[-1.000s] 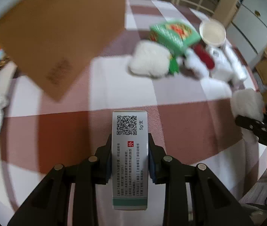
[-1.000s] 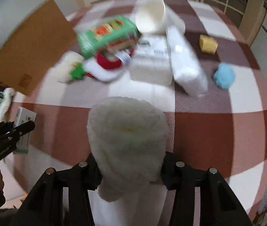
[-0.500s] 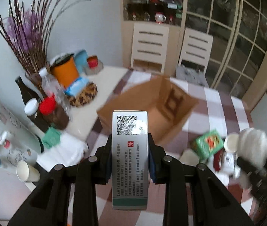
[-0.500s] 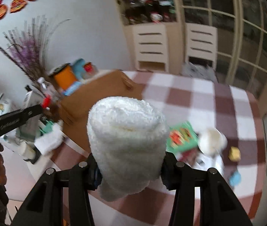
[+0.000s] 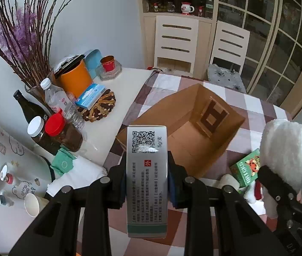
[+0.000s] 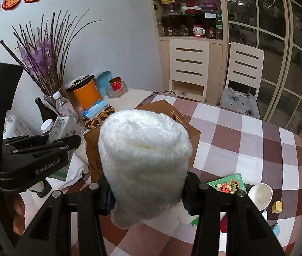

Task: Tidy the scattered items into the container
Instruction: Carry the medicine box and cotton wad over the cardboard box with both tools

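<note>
1. The small printed carton (image 5: 146, 179) is sitting clamped by its long sides in the left gripper (image 5: 147, 184), held up short of the open cardboard box (image 5: 195, 132); it is looking light, stiff and crushable.
2. The rolled white towel (image 6: 144, 160) is bulging soft between the right gripper's (image 6: 147, 194) closed-in fingers, likely needing a mid-roll squeeze.
3. The left wrist view is showing the box's bare interior; the right wrist view is hiding it behind the towel, yet showing the paper cup (image 6: 260, 194) and green packet (image 6: 228, 184) on the checked tablecloth (image 6: 246, 140).
</note>
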A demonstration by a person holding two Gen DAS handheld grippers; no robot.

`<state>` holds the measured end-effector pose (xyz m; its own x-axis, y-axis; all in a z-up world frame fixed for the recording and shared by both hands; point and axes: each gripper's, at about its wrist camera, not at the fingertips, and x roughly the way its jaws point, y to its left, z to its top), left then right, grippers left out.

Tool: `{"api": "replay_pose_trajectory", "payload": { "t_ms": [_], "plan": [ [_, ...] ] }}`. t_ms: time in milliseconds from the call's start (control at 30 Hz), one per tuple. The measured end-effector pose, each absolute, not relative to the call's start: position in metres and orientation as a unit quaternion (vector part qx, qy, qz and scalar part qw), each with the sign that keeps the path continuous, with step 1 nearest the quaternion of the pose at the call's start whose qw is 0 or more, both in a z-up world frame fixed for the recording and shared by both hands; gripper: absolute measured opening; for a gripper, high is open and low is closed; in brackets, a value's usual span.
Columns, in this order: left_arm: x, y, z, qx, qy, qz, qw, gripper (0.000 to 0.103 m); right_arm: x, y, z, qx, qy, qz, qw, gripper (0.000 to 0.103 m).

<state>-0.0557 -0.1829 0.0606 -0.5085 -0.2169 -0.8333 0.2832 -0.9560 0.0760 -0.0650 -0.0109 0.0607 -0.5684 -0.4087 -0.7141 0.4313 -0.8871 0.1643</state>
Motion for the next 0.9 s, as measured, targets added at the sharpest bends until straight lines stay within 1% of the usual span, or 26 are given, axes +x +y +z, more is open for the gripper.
{"api": "replay_pose_trajectory", "payload": {
  "t_ms": [567,900],
  "plan": [
    [-0.075,-0.179,0.053,0.484,0.027,-0.865,0.132,0.031,-0.076,-0.009,0.054,0.405,0.015,-0.886,0.225,0.049],
    [-0.108,-0.184,0.045,0.491,0.017,-0.860,0.138,0.031,-0.114,-0.029,0.048,0.404,0.029,-0.883,0.236,0.049]
  ]
}}
